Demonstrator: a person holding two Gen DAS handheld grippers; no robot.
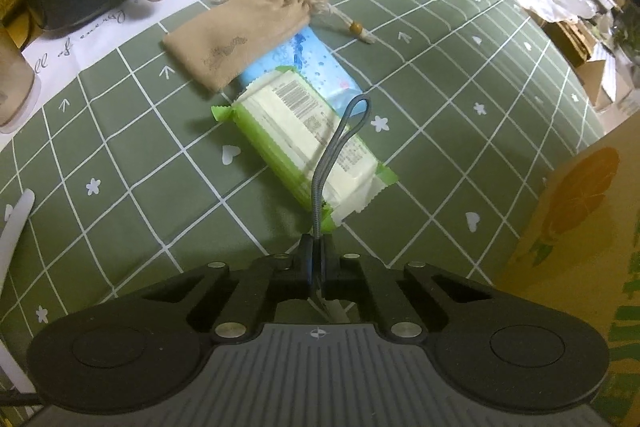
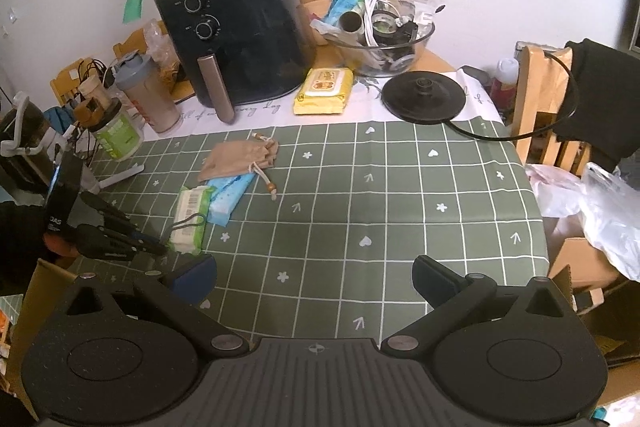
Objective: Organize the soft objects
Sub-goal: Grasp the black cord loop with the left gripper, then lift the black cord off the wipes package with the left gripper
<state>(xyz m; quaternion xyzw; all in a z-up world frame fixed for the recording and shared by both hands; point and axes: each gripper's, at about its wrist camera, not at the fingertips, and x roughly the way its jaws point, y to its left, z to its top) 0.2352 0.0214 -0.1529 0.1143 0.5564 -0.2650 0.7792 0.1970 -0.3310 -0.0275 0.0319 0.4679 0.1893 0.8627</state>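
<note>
Left gripper [image 1: 319,259] pinches grey cord loop [image 1: 340,147] over green wipes pack [image 1: 304,143]; right gripper [image 2: 314,277] spread at 6 o'clock.

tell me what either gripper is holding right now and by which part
The left gripper is shut on the end of a grey cord loop. The right gripper is open and holds nothing.

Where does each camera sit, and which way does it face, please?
Left wrist: on the left hand-held gripper, shut on a grey cord loop, facing the green wipes pack and tan pouch.
Right wrist: on the open right hand-held gripper, facing across the table toward the air fryer.
Both show pack, pouch and cord.
</note>
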